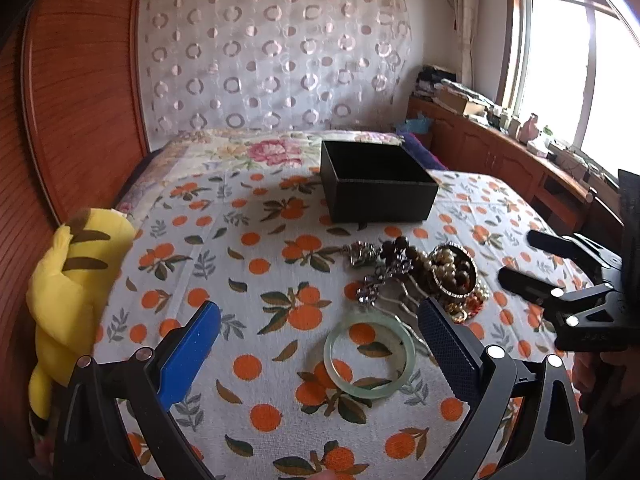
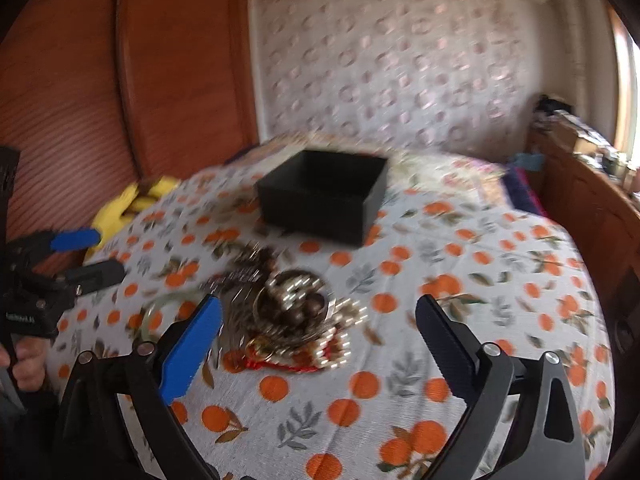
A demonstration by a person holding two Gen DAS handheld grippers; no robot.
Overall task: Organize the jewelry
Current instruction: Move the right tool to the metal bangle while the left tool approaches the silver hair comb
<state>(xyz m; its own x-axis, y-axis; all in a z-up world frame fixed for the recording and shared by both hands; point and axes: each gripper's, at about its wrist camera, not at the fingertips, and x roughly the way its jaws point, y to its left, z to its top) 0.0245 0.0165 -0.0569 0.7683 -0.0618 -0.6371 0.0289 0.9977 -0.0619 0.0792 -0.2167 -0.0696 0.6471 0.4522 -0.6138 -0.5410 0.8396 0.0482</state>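
Observation:
A pile of jewelry lies on the orange-print cloth: dark beads, pearls, a metal bangle, a silver hair comb. A pale green jade bangle lies flat in front of it. An open black box stands behind. My left gripper is open and empty, its jaws either side of the jade bangle, above it. My right gripper is open and empty over the pile; the box is beyond. The right gripper also shows in the left wrist view, and the left gripper in the right wrist view.
A yellow plush toy lies at the bed's left edge against the wooden headboard. A wooden cabinet with clutter runs along the right under the window. The cloth covers the bed.

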